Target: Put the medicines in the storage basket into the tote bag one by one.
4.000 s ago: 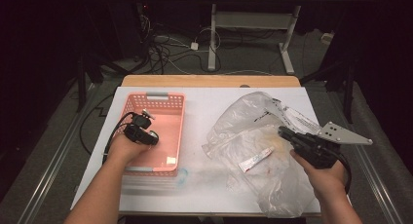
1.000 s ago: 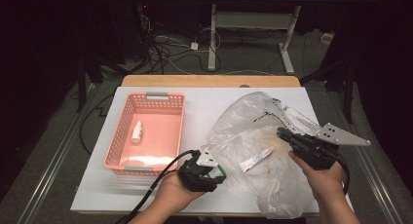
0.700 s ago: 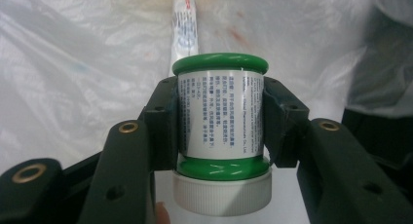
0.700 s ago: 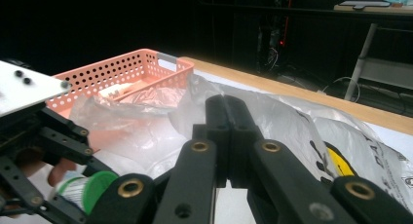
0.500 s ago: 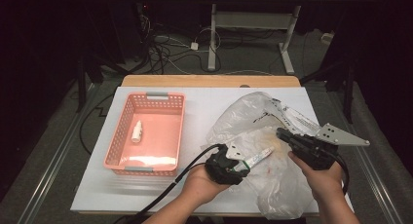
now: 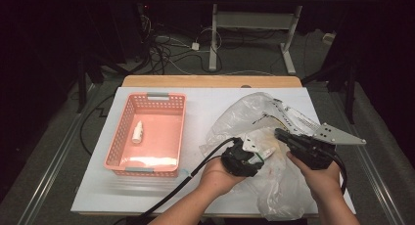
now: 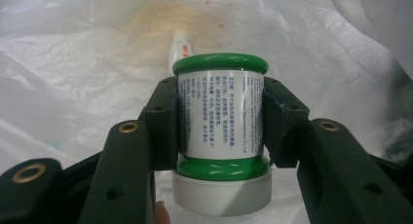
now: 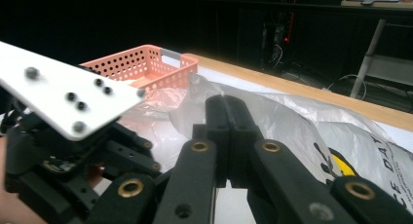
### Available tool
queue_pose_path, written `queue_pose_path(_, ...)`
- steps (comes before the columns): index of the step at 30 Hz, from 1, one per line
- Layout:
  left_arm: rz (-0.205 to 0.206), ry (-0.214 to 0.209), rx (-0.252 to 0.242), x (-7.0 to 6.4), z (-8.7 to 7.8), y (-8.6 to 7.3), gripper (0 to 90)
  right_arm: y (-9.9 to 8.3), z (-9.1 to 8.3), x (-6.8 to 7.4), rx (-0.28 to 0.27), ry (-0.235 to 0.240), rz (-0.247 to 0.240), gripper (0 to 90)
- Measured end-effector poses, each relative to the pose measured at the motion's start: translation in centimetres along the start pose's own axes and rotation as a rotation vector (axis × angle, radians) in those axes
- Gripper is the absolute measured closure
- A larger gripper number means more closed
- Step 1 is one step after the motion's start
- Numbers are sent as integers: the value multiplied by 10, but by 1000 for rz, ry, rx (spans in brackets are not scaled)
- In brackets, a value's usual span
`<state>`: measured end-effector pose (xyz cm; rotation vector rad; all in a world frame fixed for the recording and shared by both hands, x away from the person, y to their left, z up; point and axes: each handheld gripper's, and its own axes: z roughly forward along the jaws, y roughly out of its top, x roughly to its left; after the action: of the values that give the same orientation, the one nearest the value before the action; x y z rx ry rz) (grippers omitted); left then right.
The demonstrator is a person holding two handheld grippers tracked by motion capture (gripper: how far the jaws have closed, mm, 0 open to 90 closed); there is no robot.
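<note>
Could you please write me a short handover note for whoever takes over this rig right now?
Left gripper: shut on the green-and-white bottle, over the plastic bag.
Right gripper: shut, pinching the bag's film.
The pink basket holds one small white bottle. A white tube lies in the bag.
Done: one item binned.
Left, probably: carry the gripped bottle to the basket, then fetch the tube.

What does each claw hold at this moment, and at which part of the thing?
The left claw grips a green bottle by its labelled middle, white cap nearest the camera. The right claw is shut on the edge of the plastic bag.
</note>
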<state>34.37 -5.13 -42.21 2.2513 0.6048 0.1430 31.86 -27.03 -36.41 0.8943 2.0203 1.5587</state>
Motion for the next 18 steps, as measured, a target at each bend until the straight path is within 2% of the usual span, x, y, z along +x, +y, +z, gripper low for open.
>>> queue_pose_path(5,5,9,2,6,9,7,539,-1,2,0,5,-1,-2,900)
queue_pose_path(9,-7,19,-3,13,18,11,539,-3,4,-1,10,-5,8,900)
queue_pose_path(14,-32,57,-23,21,33,13,538,-7,5,-4,17,-3,10,900)
queue_pose_path(18,-53,50,-20,28,40,14,538,-8,6,-6,20,-6,18,900)
